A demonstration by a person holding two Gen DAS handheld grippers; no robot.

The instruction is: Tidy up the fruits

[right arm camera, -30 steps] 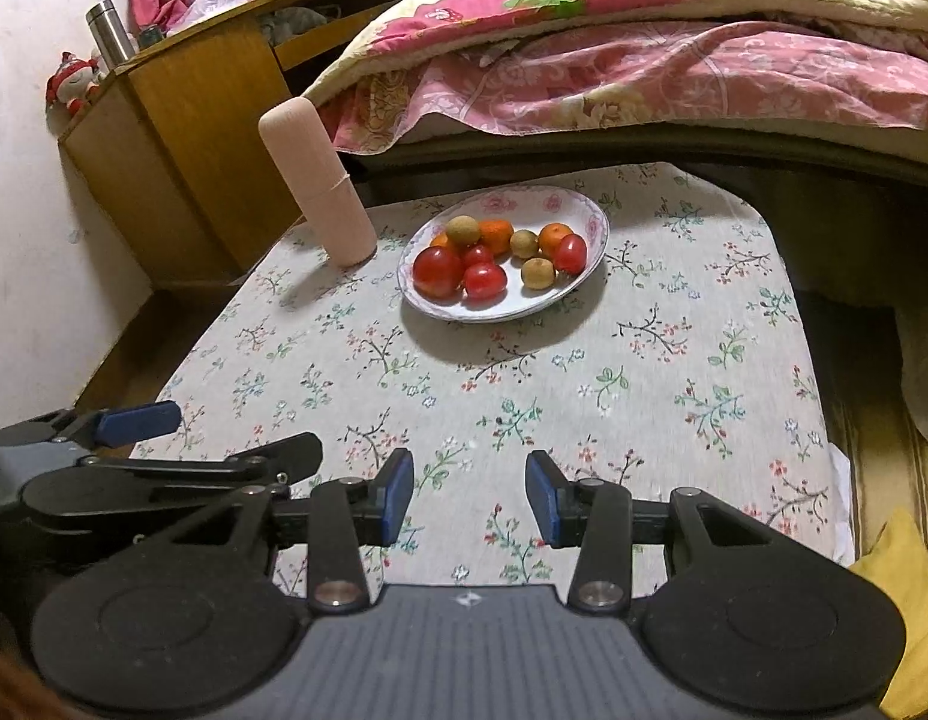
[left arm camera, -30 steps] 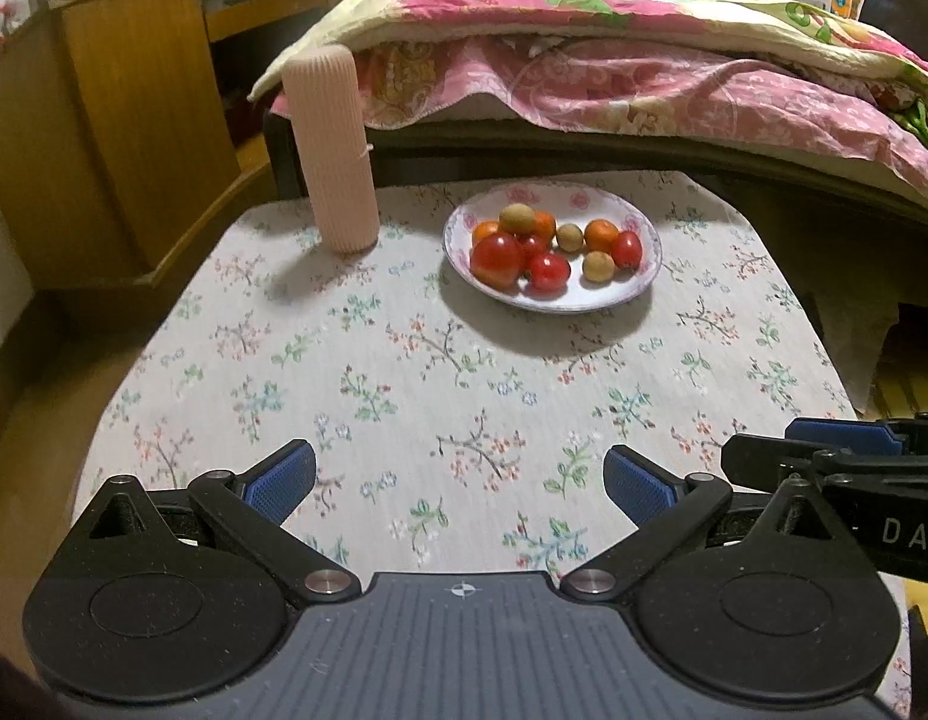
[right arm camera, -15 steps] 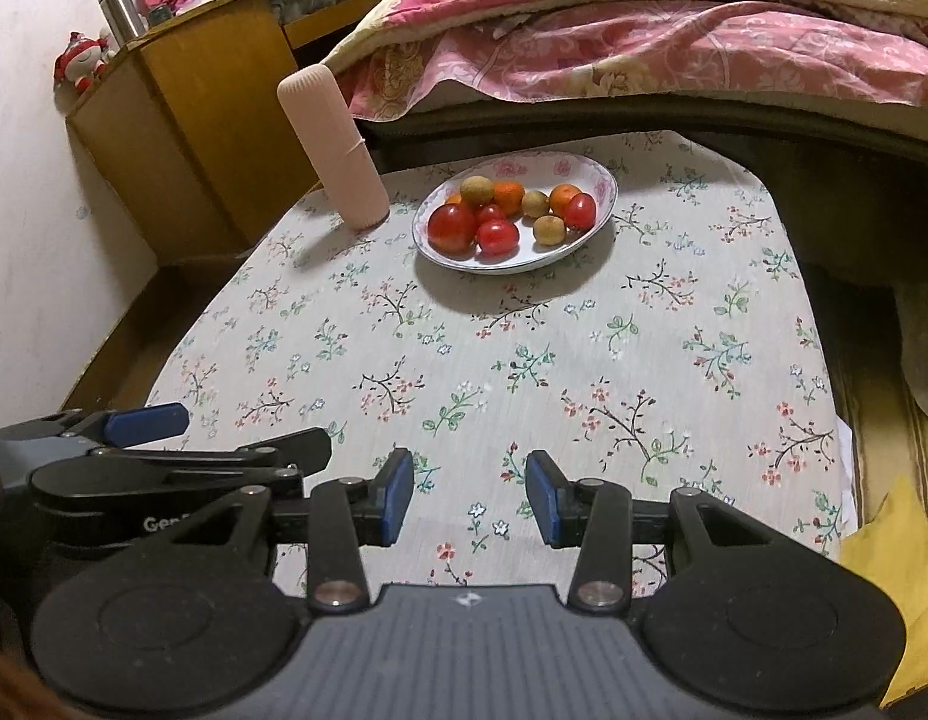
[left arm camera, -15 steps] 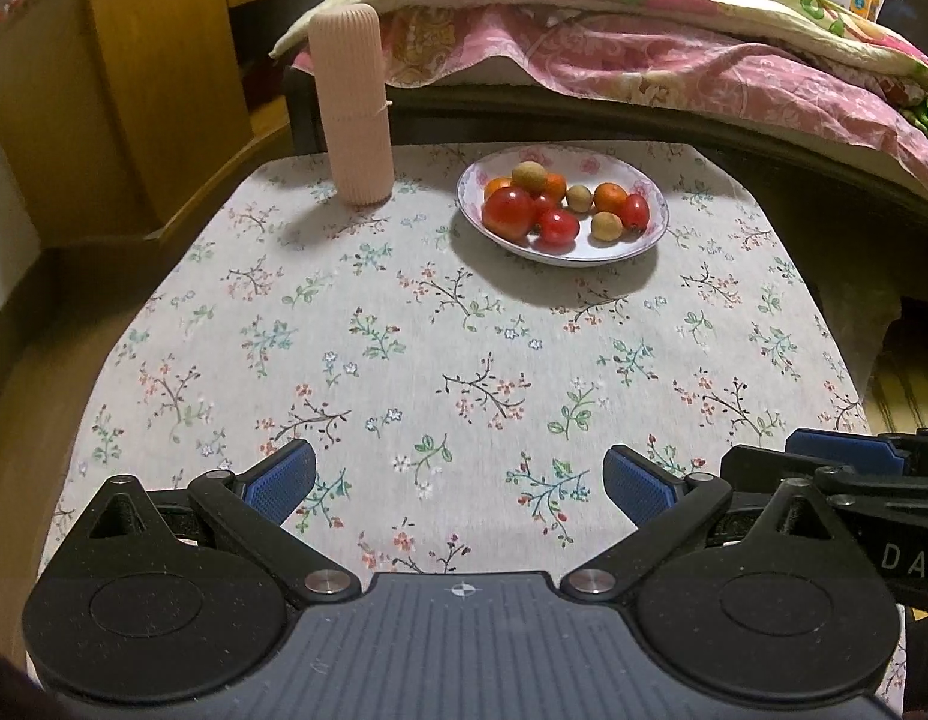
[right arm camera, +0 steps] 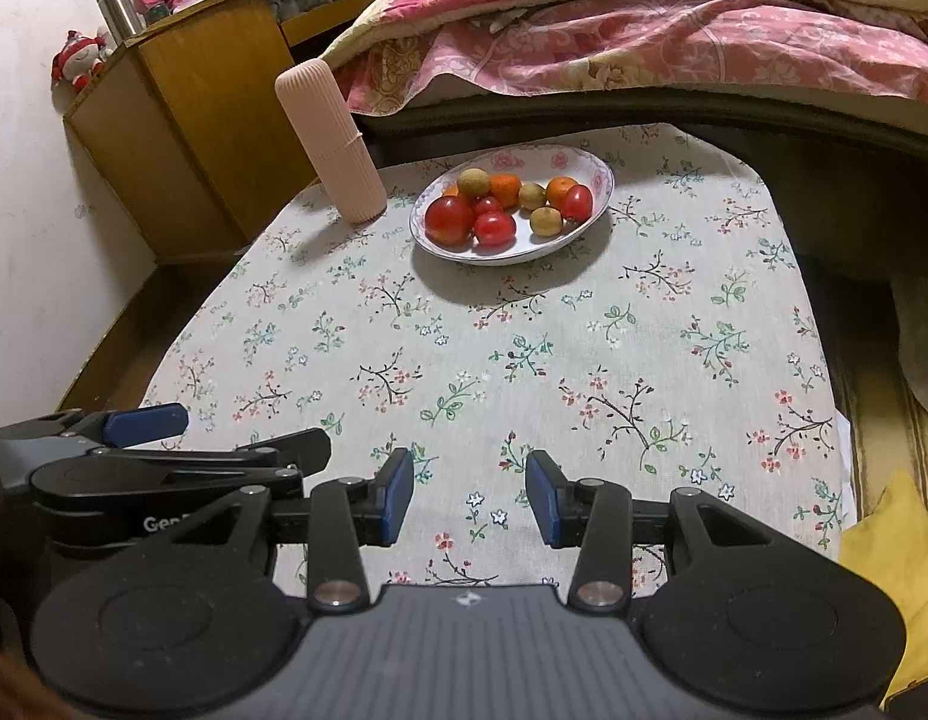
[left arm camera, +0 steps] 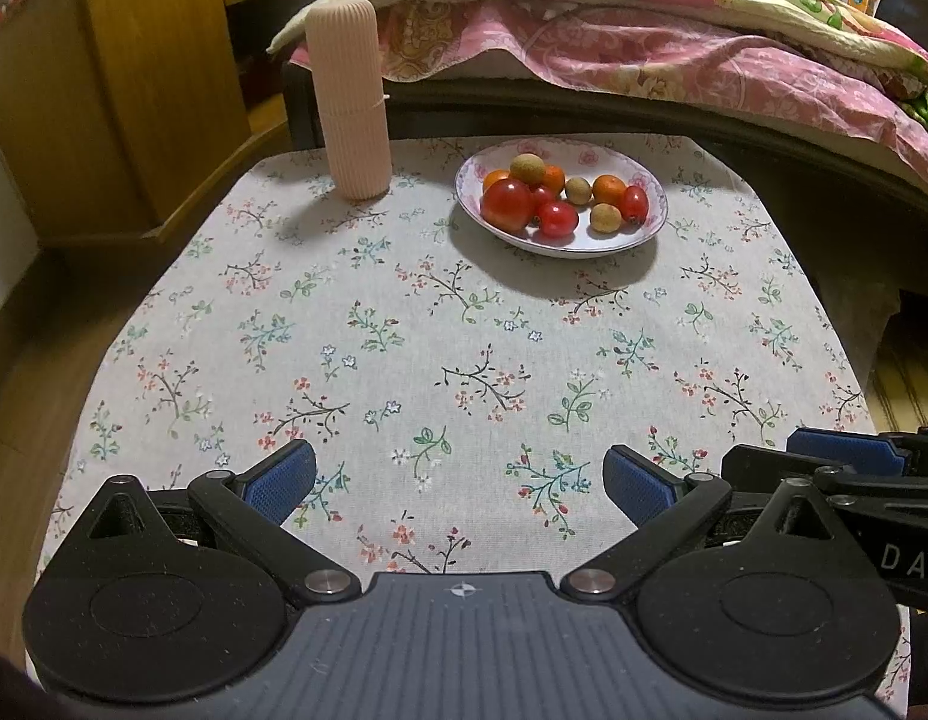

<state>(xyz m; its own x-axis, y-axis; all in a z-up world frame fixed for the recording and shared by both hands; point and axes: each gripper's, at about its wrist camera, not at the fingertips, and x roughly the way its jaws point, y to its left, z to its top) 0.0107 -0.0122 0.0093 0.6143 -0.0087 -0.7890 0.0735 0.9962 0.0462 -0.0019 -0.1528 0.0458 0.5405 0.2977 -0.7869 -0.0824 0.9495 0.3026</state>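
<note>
Floral tablecloth (left arm camera: 464, 330) — red tomatoes (left arm camera: 507, 204), ribbed pink tube (left arm camera: 348, 102), blue-padded tongs (left arm camera: 461, 483).

plate (left arm camera: 652, 222): glossy ceramic | tablecloth (left arm camera: 464, 360): matt cloth | cabinet (left arm camera: 134, 90): wood

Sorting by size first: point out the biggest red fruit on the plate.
The large red tomato at the plate's left front edge; the other red ones are clearly smaller.

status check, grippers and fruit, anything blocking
Left gripper open, empty; right gripper open narrower, empty. Fruits all in plate, untouched, far side of table. Pink ribbed container stands left of plate, clear of path.
</note>
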